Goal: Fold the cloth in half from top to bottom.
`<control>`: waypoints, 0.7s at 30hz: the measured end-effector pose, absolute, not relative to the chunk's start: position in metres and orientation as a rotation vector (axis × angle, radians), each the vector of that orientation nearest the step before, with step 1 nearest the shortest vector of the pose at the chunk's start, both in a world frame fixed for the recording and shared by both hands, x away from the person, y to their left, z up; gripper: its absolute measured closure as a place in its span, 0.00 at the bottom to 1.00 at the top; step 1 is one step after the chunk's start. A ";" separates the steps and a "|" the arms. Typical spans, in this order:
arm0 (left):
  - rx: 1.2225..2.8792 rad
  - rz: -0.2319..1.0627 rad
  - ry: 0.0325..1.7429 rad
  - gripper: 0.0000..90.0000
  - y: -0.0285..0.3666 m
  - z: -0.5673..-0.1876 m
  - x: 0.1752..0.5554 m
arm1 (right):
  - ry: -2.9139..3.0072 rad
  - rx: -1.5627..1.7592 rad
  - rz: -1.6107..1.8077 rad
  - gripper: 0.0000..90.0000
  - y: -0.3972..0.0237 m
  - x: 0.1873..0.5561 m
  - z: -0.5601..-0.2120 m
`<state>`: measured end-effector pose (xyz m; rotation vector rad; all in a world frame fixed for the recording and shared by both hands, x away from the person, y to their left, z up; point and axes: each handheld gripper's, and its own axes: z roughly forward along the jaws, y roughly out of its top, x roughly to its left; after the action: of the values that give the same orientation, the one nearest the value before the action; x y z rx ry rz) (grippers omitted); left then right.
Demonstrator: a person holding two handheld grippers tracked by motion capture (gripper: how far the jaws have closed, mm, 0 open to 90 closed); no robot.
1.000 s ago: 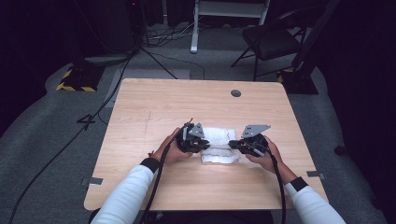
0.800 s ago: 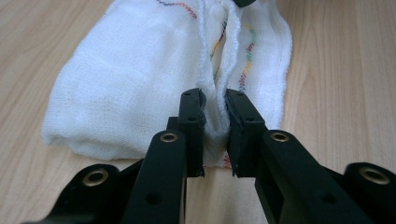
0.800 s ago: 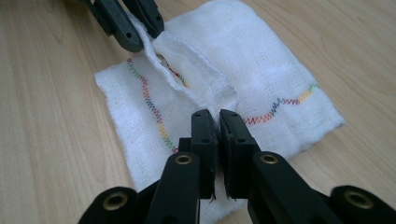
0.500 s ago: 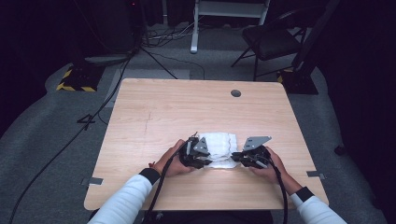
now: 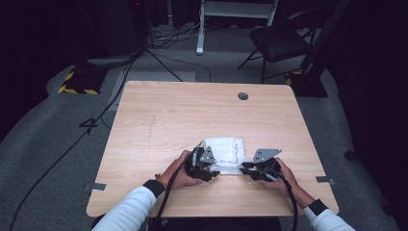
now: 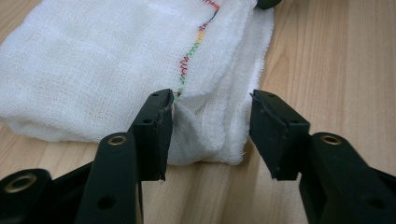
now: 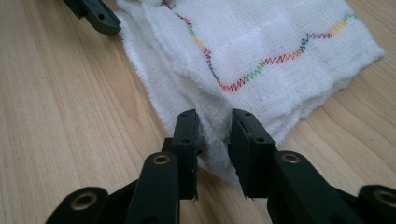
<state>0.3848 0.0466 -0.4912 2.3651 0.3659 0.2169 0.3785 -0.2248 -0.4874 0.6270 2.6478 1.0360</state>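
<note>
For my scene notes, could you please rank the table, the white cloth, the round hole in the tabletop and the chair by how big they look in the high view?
1. table
2. chair, though it stands farther from the camera, so it looks smaller than it is
3. white cloth
4. round hole

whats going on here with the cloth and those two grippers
A person at a wooden table is folding a white cloth with a gripper in each hand. The cloth lies folded near the table's front edge. The left gripper and right gripper sit at its two near corners, and their jaws have just been opening, letting go; the cloth's edge is between both pairs.
</note>
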 end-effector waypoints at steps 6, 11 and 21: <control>2.347 0.256 0.359 0.60 0.049 -0.494 0.392 | 2.620 0.629 1.025 0.81 -0.222 0.377 -0.489; 2.323 0.250 0.409 0.60 0.054 -0.495 0.404 | 2.581 0.653 1.014 0.81 -0.216 0.380 -0.490; 2.331 0.288 0.460 0.59 0.056 -0.493 0.431 | 2.560 0.715 1.042 0.82 -0.209 0.405 -0.492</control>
<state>0.4311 0.0561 -0.4934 2.3314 0.4597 0.2879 0.4047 -0.2090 -0.4916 0.7152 2.5599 1.0424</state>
